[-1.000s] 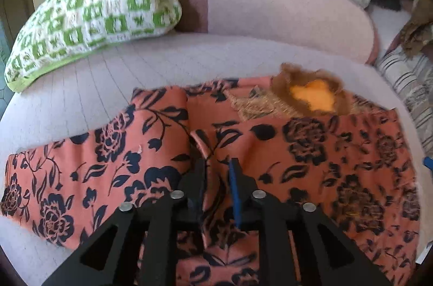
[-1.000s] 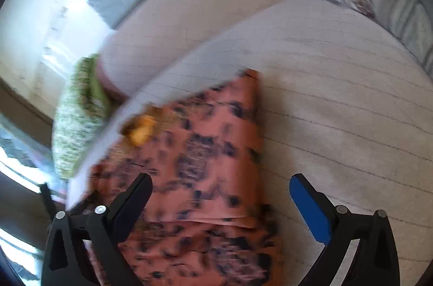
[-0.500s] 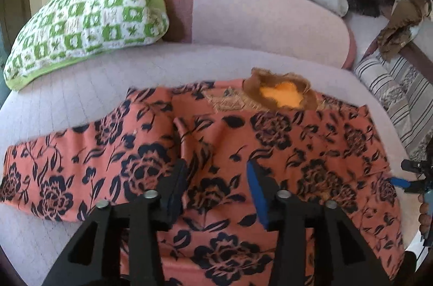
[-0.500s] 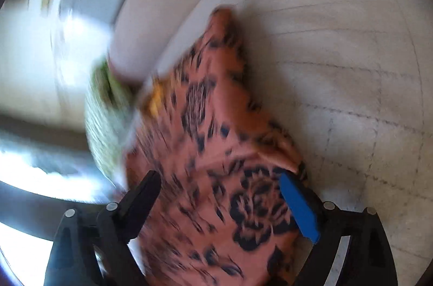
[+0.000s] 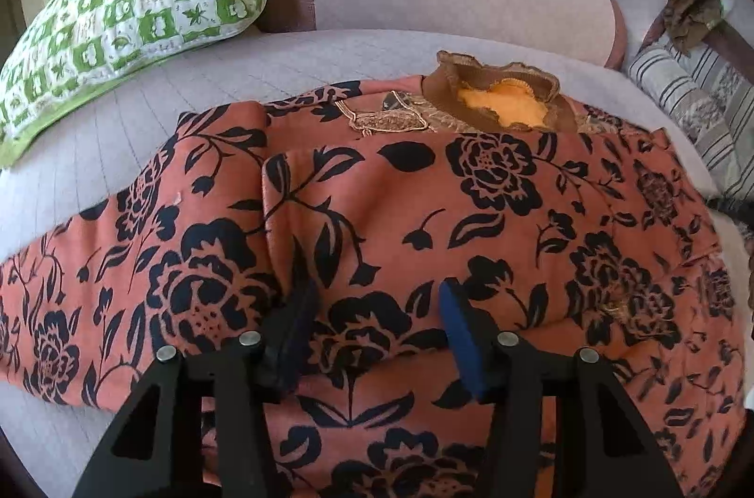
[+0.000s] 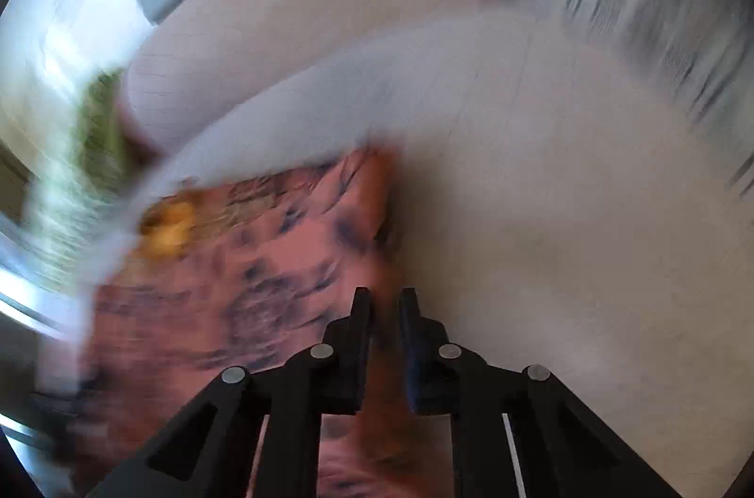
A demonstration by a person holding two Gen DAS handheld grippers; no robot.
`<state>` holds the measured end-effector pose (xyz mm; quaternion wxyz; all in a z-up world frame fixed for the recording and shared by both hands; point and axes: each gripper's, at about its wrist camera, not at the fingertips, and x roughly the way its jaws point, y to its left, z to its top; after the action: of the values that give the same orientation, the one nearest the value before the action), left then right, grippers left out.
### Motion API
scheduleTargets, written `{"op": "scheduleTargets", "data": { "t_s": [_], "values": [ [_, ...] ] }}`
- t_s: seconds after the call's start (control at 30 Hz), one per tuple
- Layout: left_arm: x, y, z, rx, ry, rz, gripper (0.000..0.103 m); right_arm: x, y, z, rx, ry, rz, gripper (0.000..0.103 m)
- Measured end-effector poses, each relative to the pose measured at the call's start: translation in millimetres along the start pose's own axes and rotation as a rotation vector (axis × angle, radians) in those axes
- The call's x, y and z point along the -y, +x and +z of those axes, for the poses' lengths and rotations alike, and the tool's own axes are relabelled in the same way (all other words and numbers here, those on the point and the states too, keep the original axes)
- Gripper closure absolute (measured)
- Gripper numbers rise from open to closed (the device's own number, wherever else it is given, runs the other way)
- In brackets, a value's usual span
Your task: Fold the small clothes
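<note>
Since the earlier frames, both grippers are sinking closer to the top point(image 5: 424, 215), and a flap of it is now lying folded across the body, its edge running down left of centre. Folding is only partly done, by my judgement: one sleeve is still stretching flat to the left, and the right side and hem are still waiting to be folded. It is lying spread on the sofa point(image 5: 141, 121), collar away from the camera. Half open, the left gripper point(image 5: 377, 323) is hovering just over the middle of the fabric, with cloth under it but nothing pinched. After just closing, the right gripper point(image 6: 384, 309) is nearly shut at the garment's right edge point(image 6: 372, 215), apparently pinching it, though blur is hiding the contact.
</note>
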<state>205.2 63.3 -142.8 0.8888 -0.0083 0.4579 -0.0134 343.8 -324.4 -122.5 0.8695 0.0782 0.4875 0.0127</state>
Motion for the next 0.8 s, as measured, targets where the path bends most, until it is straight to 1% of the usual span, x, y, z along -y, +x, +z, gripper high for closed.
{"op": "scheduleTargets", "data": {
  "t_s": [0.03, 0.07, 0.13, 0.17, 0.2, 0.23, 0.27, 0.3, 0.33, 0.37, 0.4, 0.43, 0.47, 0.5, 0.53, 0.57, 0.6, 0.63, 0.7, 0.73, 0.77, 0.8],
  "values": [
    [3, -1, 0, -0.003, 0.013, 0.012, 0.048, 7, 21, -4, -0.093, 0.003, -0.013, 0.088],
    [5, -5, 0, -0.001, 0.023, 0.014, 0.048, 15, 22, -4, -0.091, 0.026, 0.028, 0.089],
    [3, -13, -1, 0.013, 0.011, -0.014, 0.048, 26, -8, 5, -0.014, 0.107, 0.101, 0.082],
    [2, -18, -1, 0.028, 0.002, -0.024, 0.048, 28, -25, 8, 0.035, 0.14, 0.14, 0.063],
    [0, -25, -1, 0.056, -0.009, -0.032, 0.048, 26, -42, 12, 0.068, 0.16, 0.2, 0.029],
    [0, -30, 1, 0.08, -0.022, -0.035, 0.048, 20, -54, 14, 0.073, 0.164, 0.279, 0.017],
    [-1, -31, 2, 0.09, -0.036, -0.038, 0.048, 9, -61, 14, 0.058, 0.15, 0.398, 0.012],
    [-1, -29, 2, 0.077, -0.046, -0.042, 0.048, -4, -63, 11, 0.025, 0.118, 0.531, 0.012],
    [-2, -21, 2, 0.044, -0.053, -0.043, 0.048, -10, -61, 7, 0.012, 0.097, 0.562, 0.012],
    [-5, -8, 0, -0.016, -0.07, -0.034, 0.048, -13, -47, -3, -0.034, 0.078, 0.53, 0.014],
    [-7, -3, -1, -0.03, -0.075, -0.033, 0.049, -10, -28, -9, -0.096, 0.088, 0.485, 0.018],
    [-7, -7, -1, -0.009, -0.063, -0.03, 0.049, 10, 15, -23, -0.23, 0.168, 0.358, 0.037],
    [-6, -14, -1, -0.002, -0.053, -0.026, 0.049, 27, 23, -29, -0.227, 0.233, 0.338, 0.053],
    [-6, -23, -1, 0.027, -0.053, -0.04, 0.049, 36, 8, -26, -0.177, 0.271, 0.358, 0.05],
    [-6, -30, 0, 0.067, -0.053, -0.049, 0.048, 37, -7, -21, -0.142, 0.258, 0.341, 0.044],
    [-5, -32, 1, 0.077, -0.043, -0.041, 0.047, 33, -23, -14, -0.093, 0.221, 0.33, 0.032],
    [-4, -28, 2, 0.064, -0.038, -0.033, 0.046, 29, -34, -4, -0.048, 0.199, 0.38, 0.03],
    [-5, -21, 3, 0.032, -0.047, -0.032, 0.046, 28, -36, 3, -0.034, 0.203, 0.432, 0.03],
    [-10, -9, 0, -0.013, -0.081, -0.051, 0.047, 22, -29, 20, -0.057, 0.227, 0.584, 0.026],
    [-11, -11, 0, 0.001, -0.079, -0.056, 0.047, 18, -17, 27, -0.082, 0.226, 0.657, 0.025],
    [-12, -16, 1, 0.007, -0.076, -0.06, 0.047, 18, 1, 34, -0.083, 0.205, 0.649, 0.025],
    [-13, -24, 1, 0.016, -0.081, -0.069, 0.047, 17, 19, 37, -0.112, 0.198, 0.552, 0.031]
  ]
}}
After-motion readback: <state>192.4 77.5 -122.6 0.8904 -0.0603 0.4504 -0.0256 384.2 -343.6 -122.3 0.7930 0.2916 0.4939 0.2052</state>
